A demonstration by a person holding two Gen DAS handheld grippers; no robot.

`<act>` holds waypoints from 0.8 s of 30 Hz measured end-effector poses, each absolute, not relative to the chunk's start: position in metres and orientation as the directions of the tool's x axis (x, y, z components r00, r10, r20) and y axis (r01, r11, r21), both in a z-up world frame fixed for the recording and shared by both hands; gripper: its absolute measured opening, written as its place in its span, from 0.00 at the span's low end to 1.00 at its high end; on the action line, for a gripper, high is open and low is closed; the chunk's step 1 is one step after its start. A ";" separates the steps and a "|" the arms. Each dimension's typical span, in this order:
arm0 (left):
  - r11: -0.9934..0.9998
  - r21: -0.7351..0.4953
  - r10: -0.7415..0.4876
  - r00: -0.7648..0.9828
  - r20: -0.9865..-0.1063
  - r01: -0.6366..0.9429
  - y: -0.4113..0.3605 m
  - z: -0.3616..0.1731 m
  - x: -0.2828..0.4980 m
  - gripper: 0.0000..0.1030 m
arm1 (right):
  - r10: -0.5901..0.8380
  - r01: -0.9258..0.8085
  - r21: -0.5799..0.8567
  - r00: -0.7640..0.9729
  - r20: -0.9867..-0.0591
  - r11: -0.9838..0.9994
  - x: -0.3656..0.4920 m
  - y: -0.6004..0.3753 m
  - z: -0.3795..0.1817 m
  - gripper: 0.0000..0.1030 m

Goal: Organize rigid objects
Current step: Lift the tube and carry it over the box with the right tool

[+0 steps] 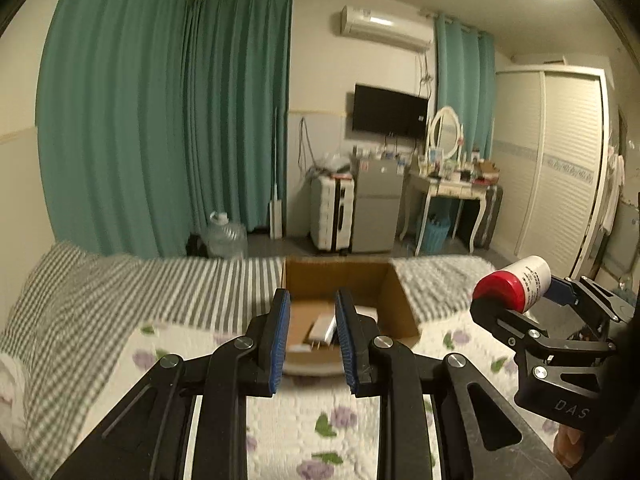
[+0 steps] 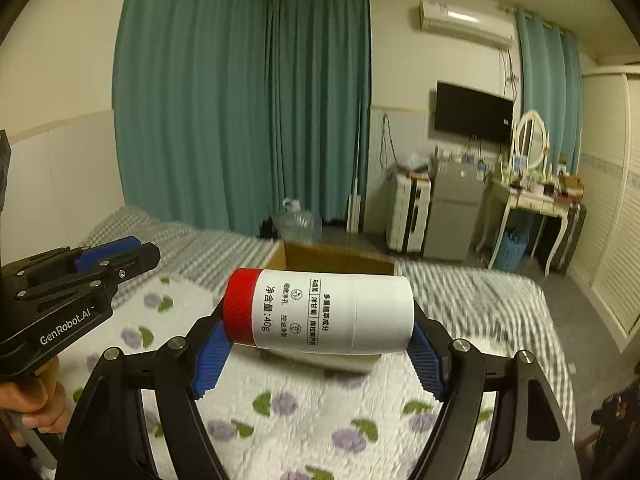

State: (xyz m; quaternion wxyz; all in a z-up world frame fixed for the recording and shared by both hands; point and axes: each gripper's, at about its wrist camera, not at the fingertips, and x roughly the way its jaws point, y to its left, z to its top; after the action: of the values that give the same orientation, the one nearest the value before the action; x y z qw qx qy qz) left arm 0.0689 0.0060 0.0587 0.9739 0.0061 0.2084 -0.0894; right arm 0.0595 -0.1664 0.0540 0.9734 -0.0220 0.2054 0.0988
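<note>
Carrying the red-capped white tube (image 2: 320, 312) clamped endwise in right gripper (image 2: 320, 350) fingers, left gripper (image 1: 312, 338) fingers together and empty, next lowering into cardboard box (image 1: 396, 300) on bed (image 2: 280, 400).

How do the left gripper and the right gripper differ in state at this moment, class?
The right gripper grips a white tube with a red cap endwise; the left gripper holds nothing. The right's jaws stand wide around the tube; the left's are nearly together. Both have blue pads and hang over the bed near the cardboard box.
</note>
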 end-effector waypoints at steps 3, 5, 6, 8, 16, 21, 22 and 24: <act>0.982 -0.018 -0.179 0.910 -0.375 0.186 0.006 0.074 0.078 0.24 | 0.185 -0.205 -0.016 0.913 -0.364 0.979 0.066 -0.163 0.075 0.74; 0.981 -0.012 -0.184 0.917 -0.353 0.192 0.006 0.083 0.084 0.24 | 0.190 -0.210 -0.020 0.920 -0.342 0.978 0.071 -0.160 0.086 0.74; 0.981 -0.016 -0.186 0.923 -0.338 0.192 0.007 0.088 0.088 0.24 | 0.193 -0.212 -0.023 0.923 -0.333 0.977 0.073 -0.158 0.091 0.74; 0.981 -0.026 -0.190 0.928 -0.321 0.192 0.009 0.094 0.095 0.24 | 0.197 -0.220 -0.036 0.927 -0.319 0.975 0.080 -0.154 0.099 0.74; 0.980 -0.011 -0.194 0.933 -0.303 0.200 0.003 0.098 0.135 0.24 | 0.187 -0.216 -0.065 0.935 -0.301 0.974 0.126 -0.151 0.106 0.74; 0.978 -0.005 -0.199 0.924 -0.326 0.209 -0.007 0.083 0.164 0.24 | 0.177 -0.211 -0.069 0.926 -0.334 0.975 0.161 -0.150 0.085 0.74; 0.977 -0.006 -0.203 0.920 -0.336 0.214 -0.008 0.077 0.172 0.24 | 0.175 -0.211 -0.072 0.923 -0.342 0.975 0.168 -0.150 0.080 0.74; 0.975 -0.009 -0.209 0.909 -0.360 0.221 -0.011 0.064 0.183 0.24 | 0.171 -0.213 -0.077 0.914 -0.367 0.974 0.188 -0.151 0.066 0.74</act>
State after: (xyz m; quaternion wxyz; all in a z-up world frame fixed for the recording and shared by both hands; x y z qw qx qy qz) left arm 0.1827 -0.0106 0.0642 0.9769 0.0160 0.1826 -0.1101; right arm 0.1876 -0.1514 0.0656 0.9766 -0.0576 0.1823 0.0981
